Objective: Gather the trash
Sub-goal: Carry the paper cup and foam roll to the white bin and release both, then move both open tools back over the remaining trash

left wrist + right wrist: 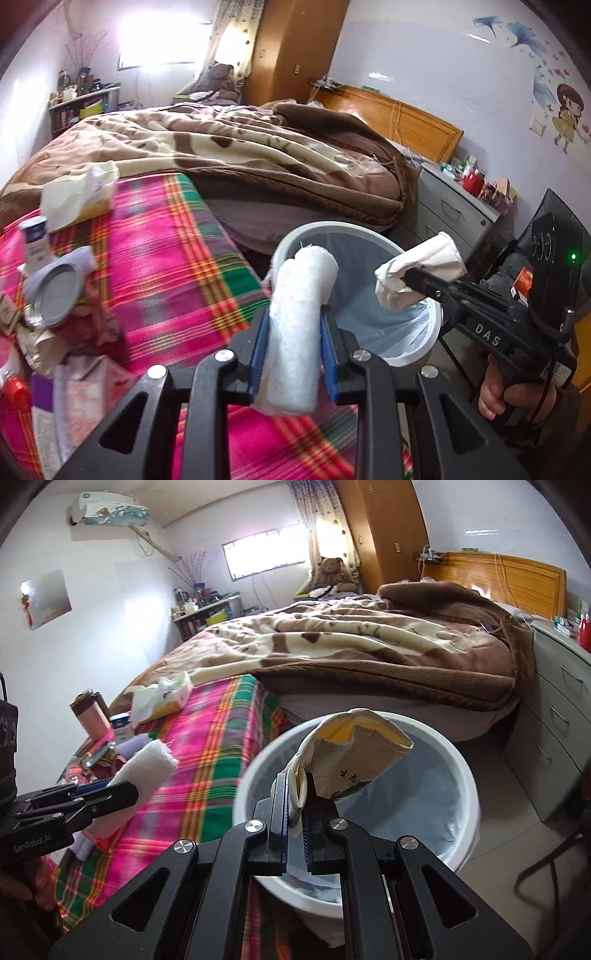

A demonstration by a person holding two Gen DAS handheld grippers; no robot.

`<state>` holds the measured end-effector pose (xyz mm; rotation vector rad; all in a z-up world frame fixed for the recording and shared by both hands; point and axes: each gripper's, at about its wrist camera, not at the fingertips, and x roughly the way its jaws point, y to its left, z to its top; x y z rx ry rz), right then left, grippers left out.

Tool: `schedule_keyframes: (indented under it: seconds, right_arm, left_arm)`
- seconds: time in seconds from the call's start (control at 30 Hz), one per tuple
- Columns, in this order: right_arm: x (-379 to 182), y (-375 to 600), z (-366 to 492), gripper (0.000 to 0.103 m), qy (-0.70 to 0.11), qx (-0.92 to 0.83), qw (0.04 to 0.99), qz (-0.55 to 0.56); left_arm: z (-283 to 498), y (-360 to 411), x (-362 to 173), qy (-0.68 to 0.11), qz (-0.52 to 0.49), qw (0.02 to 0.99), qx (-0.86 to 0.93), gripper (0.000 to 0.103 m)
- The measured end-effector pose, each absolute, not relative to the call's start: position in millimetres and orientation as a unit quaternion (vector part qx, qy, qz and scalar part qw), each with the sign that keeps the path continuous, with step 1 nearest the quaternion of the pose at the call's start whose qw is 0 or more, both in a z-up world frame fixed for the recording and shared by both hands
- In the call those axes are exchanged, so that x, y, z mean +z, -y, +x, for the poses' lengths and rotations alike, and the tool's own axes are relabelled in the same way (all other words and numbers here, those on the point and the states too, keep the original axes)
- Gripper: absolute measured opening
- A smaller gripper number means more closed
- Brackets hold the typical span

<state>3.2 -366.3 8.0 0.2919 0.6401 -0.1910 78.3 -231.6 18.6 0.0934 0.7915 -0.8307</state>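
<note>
My left gripper (293,325) is shut on a rolled white cloth wad (299,325), held at the near-left rim of the white trash bin (424,347). It also shows in the right wrist view (144,771), over the plaid cloth. My right gripper (295,805) is shut on a crumpled paper cup (351,757) above the bin's opening (469,775). In the left wrist view the cup (421,269) hangs over the bin's right side. The bin holds a grey-blue liner.
A pink plaid cloth (166,258) covers the table at left, with a tissue pack (77,195), a tube (35,243), a round tin (59,291) and wrappers. A bed with a brown blanket (240,147) lies behind. A grey drawer unit (554,709) stands right of the bin.
</note>
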Motion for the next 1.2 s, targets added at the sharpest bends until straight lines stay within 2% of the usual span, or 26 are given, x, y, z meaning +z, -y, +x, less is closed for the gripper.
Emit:
schedule_keyframes:
  seconds: [0.43,0.53,0.6,0.63,0.67,0.73,0.77,0.8,1.2]
  right_arm:
    - [-23.8,413.7,8.9,0.006,-0.364,-0.118,0.911,0.154]
    - [-28.1,420.8,8.2,0.006,-0.371,-0.124,0.906,0.160]
    - [-30.7,423.4,8.3,0.008,-0.374,-0.125,0.905,0.162]
    - [-32.0,424.2,8.9,0.008,-0.376,-0.128,0.903,0.161]
    - [-33.3,424.3,9.3,0.013,-0.380,-0.132,0.901,0.159]
    - [-35.3,425.8,9.9,0.031,-0.384,-0.137,0.899,0.158]
    - [-35.8,426.1,9.2,0.051,-0.384,-0.139,0.899,0.159]
    - [-36.1,427.2,8.8,0.065,-0.382,-0.140,0.899,0.160]
    - [-14.4,405.3,-3.1,0.066,-0.336,-0.125,0.919,0.163]
  left_arm:
    - [85.5,301.4,-7.9,-0.405,0.048,0.811,-0.419,0.030]
    - [87.5,309.5,-11.5,-0.410,0.040,0.805,-0.426,0.042]
    - [86.8,312.4,-13.9,-0.411,0.040,0.804,-0.428,0.061]
    - [86.6,312.4,-14.7,-0.412,0.037,0.802,-0.431,0.063]
    - [86.8,311.4,-15.0,-0.413,0.034,0.800,-0.433,0.063]
    - [87.2,308.7,-15.3,-0.413,0.032,0.801,-0.432,0.063]
    - [87.8,306.0,-14.9,-0.414,0.031,0.803,-0.429,0.063]
    - [88.1,303.2,-14.3,-0.413,0.028,0.803,-0.428,0.064]
    - [71.6,228.3,1.6,-0.389,0.020,0.832,-0.395,0.066]
